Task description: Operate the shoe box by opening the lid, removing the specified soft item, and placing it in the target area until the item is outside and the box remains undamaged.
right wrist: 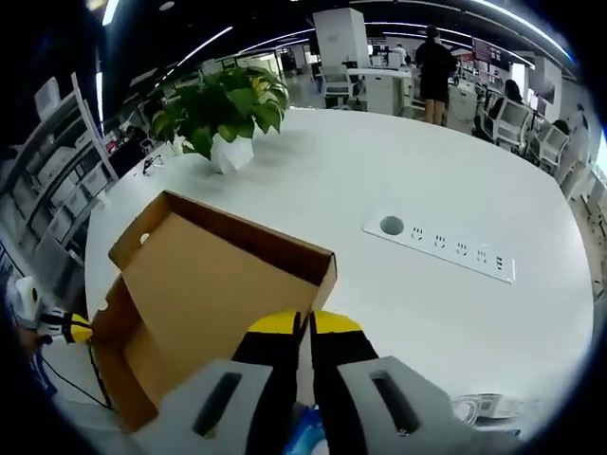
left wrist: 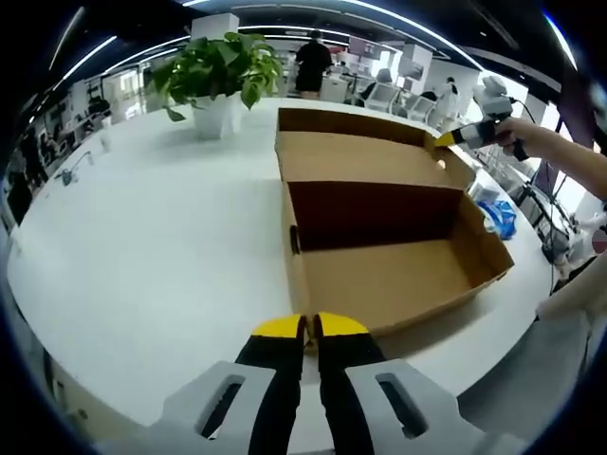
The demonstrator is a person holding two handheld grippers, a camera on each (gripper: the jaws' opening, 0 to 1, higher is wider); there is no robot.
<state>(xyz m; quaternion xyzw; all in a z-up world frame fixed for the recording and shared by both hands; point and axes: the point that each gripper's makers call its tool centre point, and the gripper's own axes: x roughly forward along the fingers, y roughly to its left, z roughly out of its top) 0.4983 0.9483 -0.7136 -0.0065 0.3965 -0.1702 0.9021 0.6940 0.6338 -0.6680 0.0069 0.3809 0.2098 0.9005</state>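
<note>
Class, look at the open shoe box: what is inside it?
The shoe box stands open with bare cardboard floor showing; no soft item is visible inside. Its near wall hides part of the floor in the left gripper view.

Wide bare surface (left wrist: 142, 237) lies left of the open box (left wrist: 379, 227); a potted plant (left wrist: 220, 81) stands beyond.
</note>
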